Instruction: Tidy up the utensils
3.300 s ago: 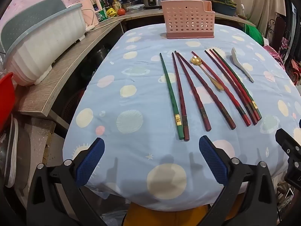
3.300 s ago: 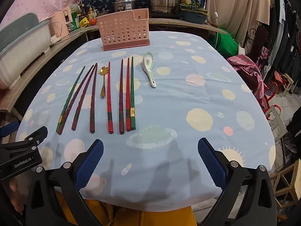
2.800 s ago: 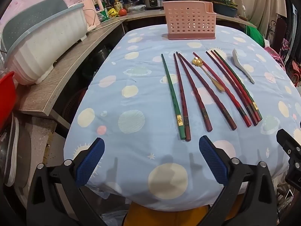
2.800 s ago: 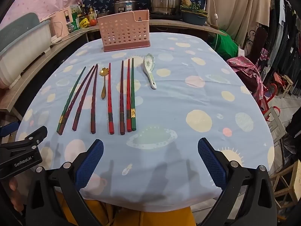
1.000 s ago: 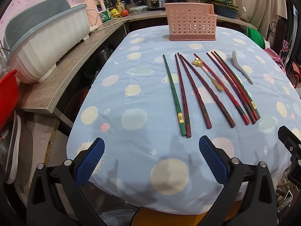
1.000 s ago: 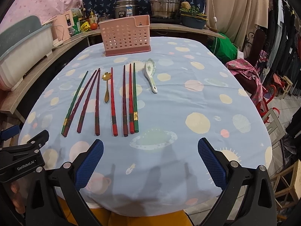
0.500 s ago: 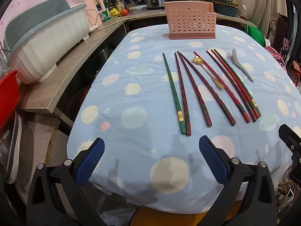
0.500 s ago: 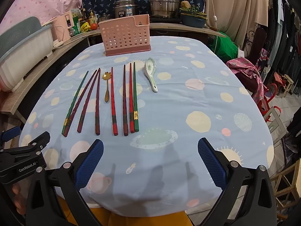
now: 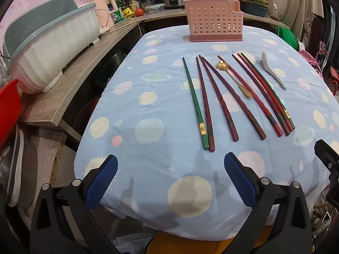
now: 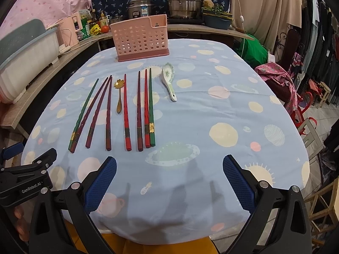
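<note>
Barely anything has moved since a few seconds back, both grippers just drifted a touch over the near table edge. The pink basket (image 9: 214, 20) stands at the far end; can't see inside it. Left gripper (image 9: 170, 177) and right gripper (image 10: 169, 175) both hang wide open, holding nothing. Red and green chopsticks (image 10: 126, 112), a gold spoon (image 10: 119, 93) and a white ceramic spoon (image 10: 169, 80) lie in a row between them and the basket.
</note>
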Motion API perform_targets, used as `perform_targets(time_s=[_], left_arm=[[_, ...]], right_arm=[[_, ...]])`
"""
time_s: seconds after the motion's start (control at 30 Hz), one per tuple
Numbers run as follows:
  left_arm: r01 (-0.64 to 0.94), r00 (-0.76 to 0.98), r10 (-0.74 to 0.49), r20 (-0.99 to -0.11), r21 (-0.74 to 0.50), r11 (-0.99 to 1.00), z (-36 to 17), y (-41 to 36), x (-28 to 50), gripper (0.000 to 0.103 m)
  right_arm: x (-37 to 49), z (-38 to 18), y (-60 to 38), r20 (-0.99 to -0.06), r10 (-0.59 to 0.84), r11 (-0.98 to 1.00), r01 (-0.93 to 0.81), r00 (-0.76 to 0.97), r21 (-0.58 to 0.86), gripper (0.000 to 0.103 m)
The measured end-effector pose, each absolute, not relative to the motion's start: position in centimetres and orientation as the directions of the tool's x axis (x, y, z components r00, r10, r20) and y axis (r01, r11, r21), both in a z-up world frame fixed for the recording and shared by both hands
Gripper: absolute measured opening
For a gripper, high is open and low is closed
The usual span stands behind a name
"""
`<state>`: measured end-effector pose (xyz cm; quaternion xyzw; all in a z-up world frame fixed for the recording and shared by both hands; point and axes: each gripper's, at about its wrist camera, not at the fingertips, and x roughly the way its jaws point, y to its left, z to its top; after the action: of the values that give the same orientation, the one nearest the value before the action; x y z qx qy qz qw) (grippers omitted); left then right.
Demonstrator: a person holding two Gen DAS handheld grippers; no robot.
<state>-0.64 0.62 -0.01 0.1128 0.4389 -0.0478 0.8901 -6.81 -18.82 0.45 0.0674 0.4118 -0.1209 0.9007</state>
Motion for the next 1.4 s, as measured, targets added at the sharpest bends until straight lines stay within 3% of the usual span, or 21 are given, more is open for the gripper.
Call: perform_targets(time_s=[0.53,1.2,1.3,1.4], left_arm=[[0.156,0.548,0.001,-0.837,0.103,0.982,-1.7,1.6,2.3,0.096],[0.148,0.512,0.036,-0.858,0.130,0.980,-3.9,1.0,6.0,0.095],[0.150,0.510,0.019,-0.860,0.110,0.983,-3.9,1.1,6.0,0.089],[0.173,0.505,-0.020,-0.863,0.078,0.982,-3.7,0.9,6.1,0.074]], right_arm=[[-5.4,-0.7,-19.5,-0.781,-0.152,0.960,0.278,0.606,0.029,0.096],[-3.0,-1.6,-20.1,-0.806,-0.140,0.959,0.280,0.575,0.033,0.096],[-2.8,-1.6,-20.1,-0.807,-0.139,0.959,0.280,0.574,0.034,0.096],[-2.6,-1.7,-20.2,-0.808,-0.137,0.960,0.279,0.573,0.035,0.096]])
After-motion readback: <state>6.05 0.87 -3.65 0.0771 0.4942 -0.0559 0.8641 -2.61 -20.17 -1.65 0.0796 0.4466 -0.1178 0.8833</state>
